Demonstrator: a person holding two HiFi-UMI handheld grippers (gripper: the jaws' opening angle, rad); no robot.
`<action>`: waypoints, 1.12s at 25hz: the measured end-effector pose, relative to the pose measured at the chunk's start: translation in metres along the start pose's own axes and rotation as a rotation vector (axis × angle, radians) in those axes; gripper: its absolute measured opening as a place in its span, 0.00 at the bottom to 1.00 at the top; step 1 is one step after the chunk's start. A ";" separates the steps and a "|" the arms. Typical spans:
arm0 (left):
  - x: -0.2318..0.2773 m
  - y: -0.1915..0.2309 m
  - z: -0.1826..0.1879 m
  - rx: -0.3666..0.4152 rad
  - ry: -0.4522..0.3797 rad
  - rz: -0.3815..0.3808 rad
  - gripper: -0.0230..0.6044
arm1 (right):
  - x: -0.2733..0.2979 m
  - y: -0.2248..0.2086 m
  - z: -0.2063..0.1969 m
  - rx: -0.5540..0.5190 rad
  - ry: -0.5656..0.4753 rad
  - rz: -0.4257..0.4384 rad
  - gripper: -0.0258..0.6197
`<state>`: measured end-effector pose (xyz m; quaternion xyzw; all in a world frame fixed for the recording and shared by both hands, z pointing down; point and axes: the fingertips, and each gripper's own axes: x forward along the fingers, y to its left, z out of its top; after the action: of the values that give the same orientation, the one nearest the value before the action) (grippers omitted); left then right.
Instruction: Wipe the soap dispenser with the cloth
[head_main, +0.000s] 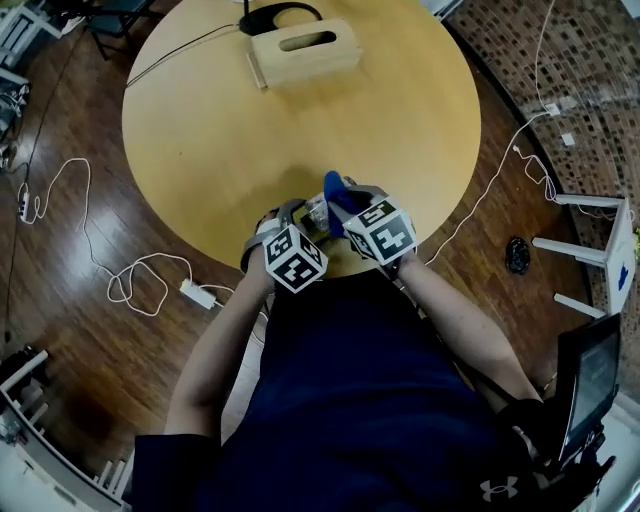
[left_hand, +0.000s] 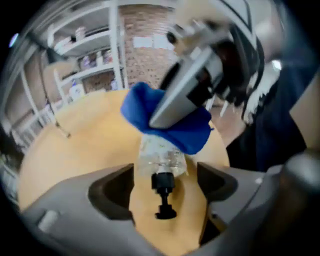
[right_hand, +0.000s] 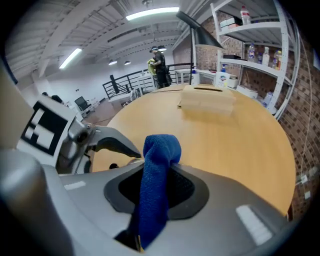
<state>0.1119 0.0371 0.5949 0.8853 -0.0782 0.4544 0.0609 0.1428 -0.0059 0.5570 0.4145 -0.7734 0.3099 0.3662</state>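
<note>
A clear soap dispenser (left_hand: 161, 159) with a black pump (left_hand: 163, 192) lies on its side on the round wooden table (head_main: 220, 140), near the front edge, pump towards me. My left gripper (left_hand: 165, 182) stands open around it, both jaws apart from the bottle. A blue cloth (left_hand: 172, 122) rests on the bottle's far end. My right gripper (right_hand: 157, 187) is shut on that cloth (right_hand: 159, 155), which sticks up between its jaws. In the head view both grippers meet over the dispenser (head_main: 316, 212), with the left gripper (head_main: 288, 216) beside the cloth (head_main: 338, 192) and the right gripper (head_main: 347, 206).
A wooden tissue box (head_main: 303, 52) sits at the table's far side, with a thin cable (head_main: 180, 52) running off to the left. A white stool (head_main: 595, 250) stands right of the table. Cables and a power strip (head_main: 198, 294) lie on the floor at left.
</note>
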 end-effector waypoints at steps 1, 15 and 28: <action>-0.003 0.004 0.001 -0.090 -0.028 -0.055 0.67 | -0.001 -0.010 0.000 0.029 -0.012 -0.014 0.18; 0.013 0.010 0.011 -0.178 -0.033 -0.100 0.57 | 0.000 0.013 -0.001 -0.016 0.019 0.057 0.18; -0.005 0.026 -0.019 0.203 0.091 0.145 0.56 | -0.001 -0.013 0.005 0.009 0.008 0.024 0.18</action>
<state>0.0887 0.0150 0.6033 0.8573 -0.0929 0.5030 -0.0584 0.1529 -0.0153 0.5557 0.4057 -0.7754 0.3192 0.3638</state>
